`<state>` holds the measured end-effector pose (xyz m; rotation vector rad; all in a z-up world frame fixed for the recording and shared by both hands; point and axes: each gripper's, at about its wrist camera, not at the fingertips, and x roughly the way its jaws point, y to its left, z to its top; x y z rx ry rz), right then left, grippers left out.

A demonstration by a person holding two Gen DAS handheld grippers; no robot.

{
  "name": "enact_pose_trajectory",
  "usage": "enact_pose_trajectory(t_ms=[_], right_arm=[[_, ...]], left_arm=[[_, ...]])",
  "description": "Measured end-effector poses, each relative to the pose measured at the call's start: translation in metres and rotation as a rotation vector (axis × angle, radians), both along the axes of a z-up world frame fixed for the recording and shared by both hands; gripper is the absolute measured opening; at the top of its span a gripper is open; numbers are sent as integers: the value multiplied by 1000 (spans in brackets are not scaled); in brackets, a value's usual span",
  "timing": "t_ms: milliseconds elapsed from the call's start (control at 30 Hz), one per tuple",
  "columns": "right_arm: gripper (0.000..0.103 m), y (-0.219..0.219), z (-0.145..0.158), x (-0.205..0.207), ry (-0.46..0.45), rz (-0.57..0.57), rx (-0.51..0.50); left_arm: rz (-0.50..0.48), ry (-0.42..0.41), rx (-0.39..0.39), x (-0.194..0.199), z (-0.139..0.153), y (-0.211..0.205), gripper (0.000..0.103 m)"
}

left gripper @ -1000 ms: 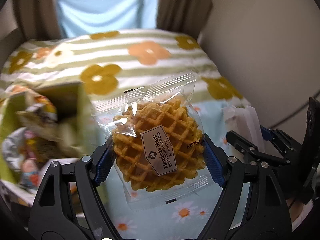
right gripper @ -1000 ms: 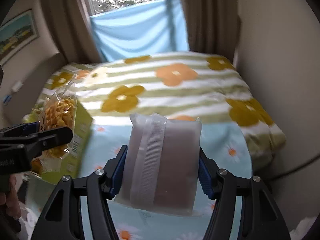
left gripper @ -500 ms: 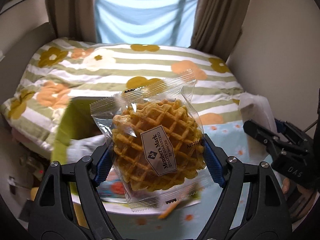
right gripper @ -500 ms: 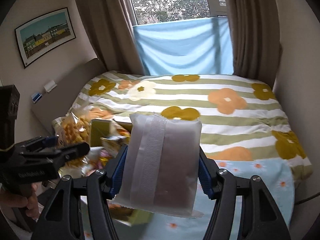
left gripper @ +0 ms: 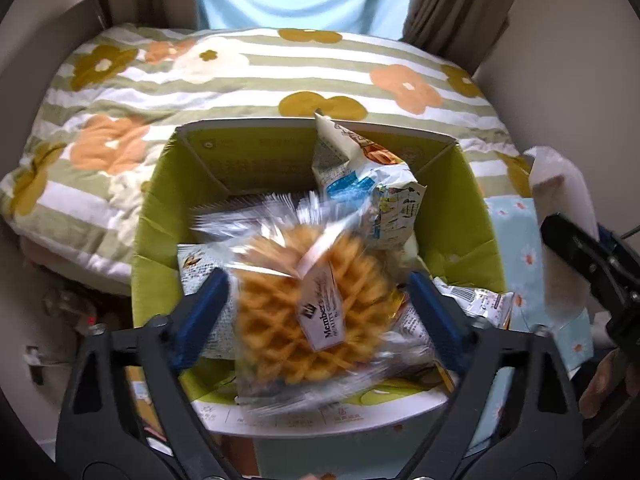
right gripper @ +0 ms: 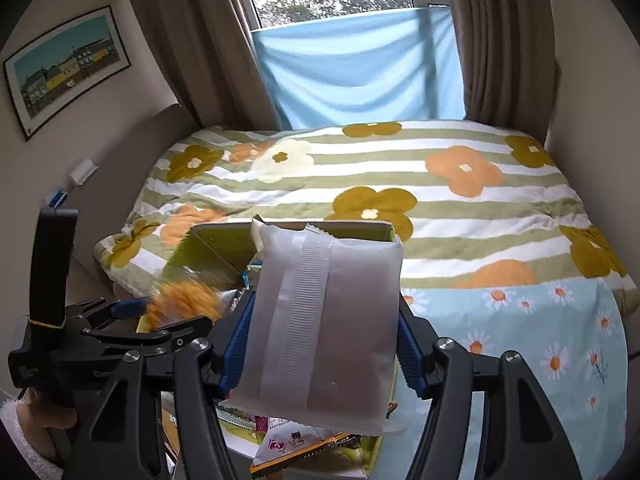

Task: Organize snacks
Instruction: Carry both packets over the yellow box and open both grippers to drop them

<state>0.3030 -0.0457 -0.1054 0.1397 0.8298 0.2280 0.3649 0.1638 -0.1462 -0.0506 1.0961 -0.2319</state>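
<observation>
From your left wrist camera, your left gripper (left gripper: 314,308) hangs over the open green box (left gripper: 160,216), which sits at the near edge of the bed with the striped flower quilt (left gripper: 248,76). Its jaws are opening: the blue pads stand clear on either side of the waffle packet (left gripper: 312,308), which is between them but blurred and no longer pinched. The packet sits above the other wrapped snacks already in the box, among them a white and blue pouch (left gripper: 360,176) leaning against the far wall. At the right edge you can see your right gripper (left gripper: 576,252) with a pale packet in it, and part of the hand (left gripper: 608,384) below it.

From your right wrist camera, your right gripper (right gripper: 322,344) is clamped on the frosted white packet (right gripper: 320,332), both blue pads pressing its sides, the ridged seam running down the front. The packet is held upright in front of the green box (right gripper: 216,248), hiding most of its opening. To the left, your left gripper (right gripper: 136,316) reaches in over the box, with the orange blur of the waffle packet (right gripper: 180,300) at its tips. Flat snack packs (right gripper: 288,444) show below the white packet. A light blue daisy sheet (right gripper: 540,344) covers the near right of the bed
</observation>
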Motion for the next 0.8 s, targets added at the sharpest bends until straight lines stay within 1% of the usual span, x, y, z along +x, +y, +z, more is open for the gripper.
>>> enact_pose_trajectory(t_ms=[100,167,267,433,600,667,733,767,800], right_arm=[[59,0,0,-3,12,-6,-14],[59,-1,-2,-3,16,2,-27],[59,-1,-8,-3,32,24,-36],[59,4,-17,6,71,55,-33],[60,20,-25,20,123,101,-39],[67,27,-28,25,132,121,-58],[94,28,-29,24,120,119,-73],[98,26,-30,22,112,109,-83],[100,24,-30,19,108,100,-89]], left_arm=[[-1,-48,21,-6,7,4,103],[13,-50,34,-8,7,7,103],[63,-47,34,-15,7,16,102],[95,-53,88,-24,8,26,102],[117,-45,62,-28,8,36,102],[121,-48,70,-31,8,38,102],[123,-49,90,-33,6,39,102],[123,-49,95,-35,5,40,102],[124,-48,94,-36,2,42,102]])
